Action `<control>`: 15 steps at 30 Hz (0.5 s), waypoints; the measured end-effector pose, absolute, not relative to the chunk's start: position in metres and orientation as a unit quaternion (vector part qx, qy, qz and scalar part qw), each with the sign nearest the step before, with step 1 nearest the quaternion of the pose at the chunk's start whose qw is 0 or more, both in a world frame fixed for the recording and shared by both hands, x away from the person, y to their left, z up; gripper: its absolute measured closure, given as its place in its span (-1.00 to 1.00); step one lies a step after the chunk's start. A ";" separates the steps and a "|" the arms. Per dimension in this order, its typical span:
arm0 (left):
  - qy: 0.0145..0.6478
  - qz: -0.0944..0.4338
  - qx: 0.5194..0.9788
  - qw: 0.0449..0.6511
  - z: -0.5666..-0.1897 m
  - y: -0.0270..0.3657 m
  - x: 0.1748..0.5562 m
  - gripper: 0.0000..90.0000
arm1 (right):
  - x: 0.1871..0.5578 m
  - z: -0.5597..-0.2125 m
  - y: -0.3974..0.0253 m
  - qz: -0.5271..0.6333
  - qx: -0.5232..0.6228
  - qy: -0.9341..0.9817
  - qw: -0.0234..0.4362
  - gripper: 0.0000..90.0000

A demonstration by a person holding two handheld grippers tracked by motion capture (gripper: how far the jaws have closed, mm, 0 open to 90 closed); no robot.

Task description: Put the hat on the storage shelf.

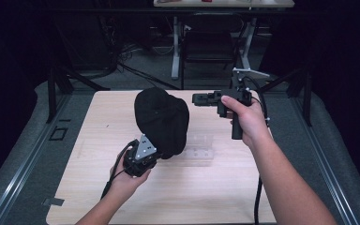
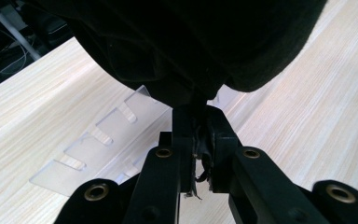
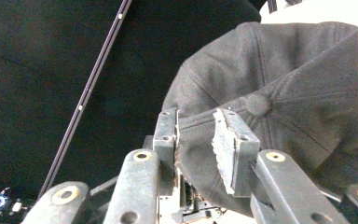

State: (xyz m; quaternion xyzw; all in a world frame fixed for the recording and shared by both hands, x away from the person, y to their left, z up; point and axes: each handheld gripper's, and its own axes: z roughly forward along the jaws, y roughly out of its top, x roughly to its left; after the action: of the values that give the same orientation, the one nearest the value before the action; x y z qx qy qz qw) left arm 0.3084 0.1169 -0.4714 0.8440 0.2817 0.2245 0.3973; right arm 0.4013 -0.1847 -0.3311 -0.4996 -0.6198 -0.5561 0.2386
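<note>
Black cap point(image 1: 161, 122) up off the wooden surface point(image 1: 98, 140) — pinched at its lower edge by the left gripper point(image 2: 193, 140), jaws tight on the cloth. Right gripper point(image 3: 196, 140) just beside the cap's top — jaws apart, nothing held. Clear plastic rack point(image 2: 98, 149) flat underneath.

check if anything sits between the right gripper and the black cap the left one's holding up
Nothing visible does. The right gripper points its parted jaws at the black cap across open air, while the left gripper pinches the cap's edge from below. The clear slotted rack lies flat underneath.
</note>
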 end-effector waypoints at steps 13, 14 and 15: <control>0.298 0.217 0.845 0.388 -0.487 0.126 0.311 0.87 | 0.401 -0.333 -0.188 -0.556 -0.502 -0.618 0.239 0.54; 0.296 0.218 0.846 0.387 -0.488 0.127 0.310 0.87 | 0.401 -0.334 -0.189 -0.556 -0.503 -0.617 0.238 0.54; 0.298 0.215 0.846 0.387 -0.489 0.127 0.309 0.87 | 0.401 -0.334 -0.189 -0.556 -0.502 -0.618 0.237 0.54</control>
State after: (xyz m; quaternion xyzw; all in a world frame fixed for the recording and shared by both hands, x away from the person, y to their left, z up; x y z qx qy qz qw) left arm 0.3094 0.1266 -0.4893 0.8459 0.2978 0.2152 0.3866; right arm 0.4007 -0.1894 -0.3342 -0.5025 -0.6184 -0.5557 0.2372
